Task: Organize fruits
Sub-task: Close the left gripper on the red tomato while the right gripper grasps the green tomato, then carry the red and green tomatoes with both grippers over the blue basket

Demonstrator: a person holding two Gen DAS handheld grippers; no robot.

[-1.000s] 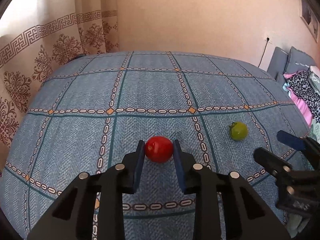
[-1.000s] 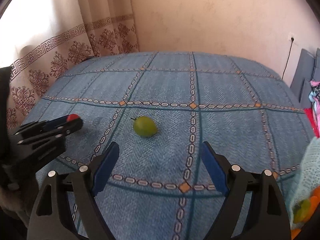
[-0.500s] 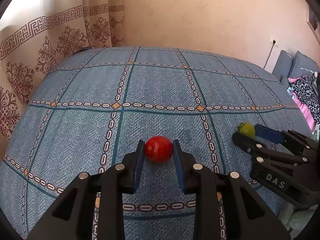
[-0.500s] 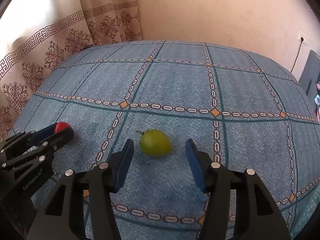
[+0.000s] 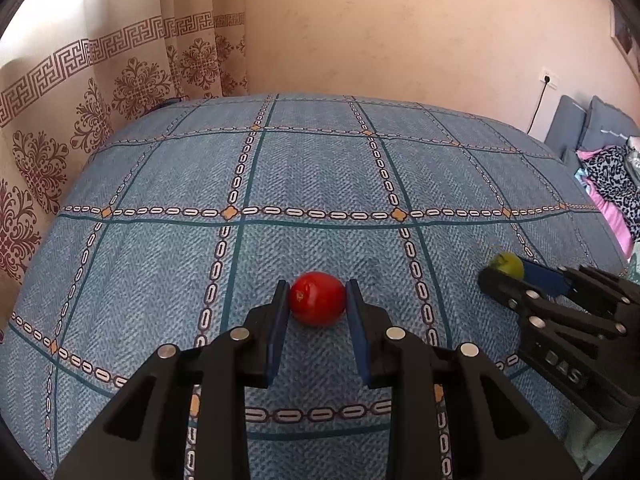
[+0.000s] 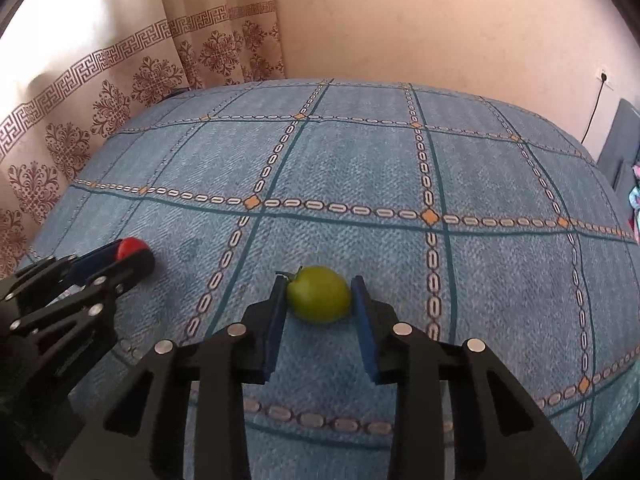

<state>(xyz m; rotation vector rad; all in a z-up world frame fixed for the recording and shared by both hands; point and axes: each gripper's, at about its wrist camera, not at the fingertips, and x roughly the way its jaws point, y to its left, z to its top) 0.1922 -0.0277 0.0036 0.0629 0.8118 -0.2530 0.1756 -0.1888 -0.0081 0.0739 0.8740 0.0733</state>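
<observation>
A red tomato [image 5: 317, 298] sits on the blue patterned bedspread [image 5: 320, 184], and my left gripper [image 5: 318, 300] is shut on it with both blue pads against its sides. A green fruit [image 6: 319, 293] with a small stem lies to the right of the tomato, and my right gripper [image 6: 319, 296] is shut on it. In the left wrist view the green fruit [image 5: 507, 265] shows at the right gripper's tips [image 5: 516, 276]. In the right wrist view the tomato [image 6: 130, 247] peeks out of the left gripper [image 6: 128, 256] at the left.
A patterned curtain [image 5: 80, 112] hangs along the left and a bare wall [image 5: 400, 28] stands behind the bed. Grey cushions and leopard-print and pink fabric [image 5: 608, 184] lie at the right edge. A wall socket with a black cable [image 5: 548, 80] is at the far right.
My right gripper moved forward to the green fruit and closed its jaws from wide open onto it. My left gripper kept its hold on the tomato.
</observation>
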